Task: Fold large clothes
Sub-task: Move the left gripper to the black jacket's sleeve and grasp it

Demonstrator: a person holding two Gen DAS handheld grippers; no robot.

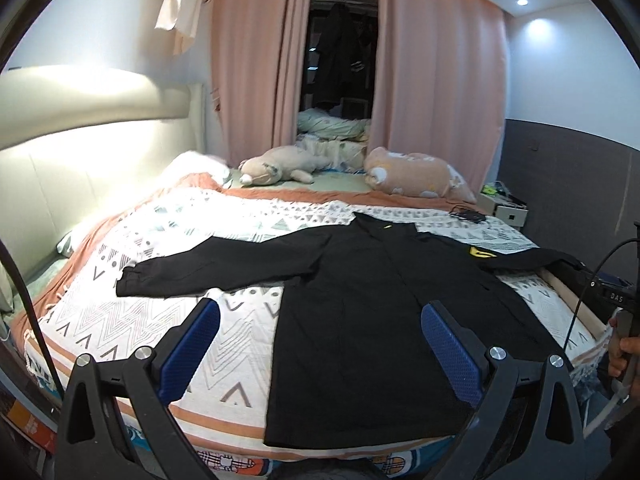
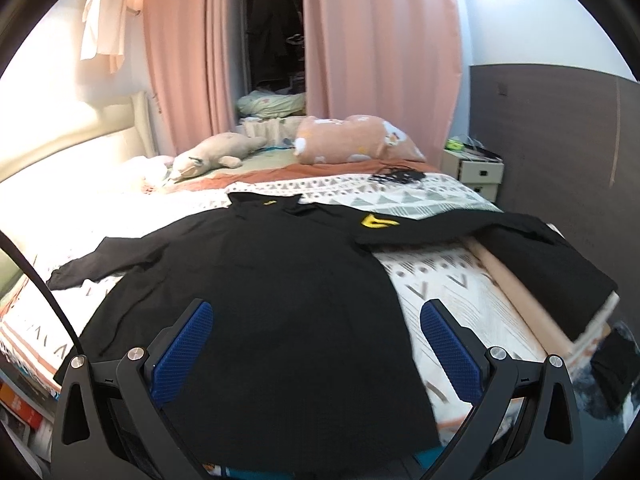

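Note:
A large black long-sleeved jacket (image 1: 360, 320) lies spread flat on the bed, hem at the near edge, collar far away. It also shows in the right wrist view (image 2: 272, 300). Its left sleeve (image 1: 208, 268) stretches out left over the patterned blanket. Its right sleeve (image 2: 500, 236), with a yellow logo (image 2: 378, 221), runs right and hangs over the bed's side. My left gripper (image 1: 320, 328) is open and empty above the hem's left part. My right gripper (image 2: 316, 328) is open and empty above the hem's right part.
A white patterned blanket (image 1: 160, 280) covers the bed. Two plush toys (image 1: 276, 170) (image 1: 416, 176) lie at the far end before pink curtains (image 1: 436, 80). A black cable bundle (image 2: 396, 177) lies on the blanket. A white nightstand (image 2: 476, 170) stands at the right wall.

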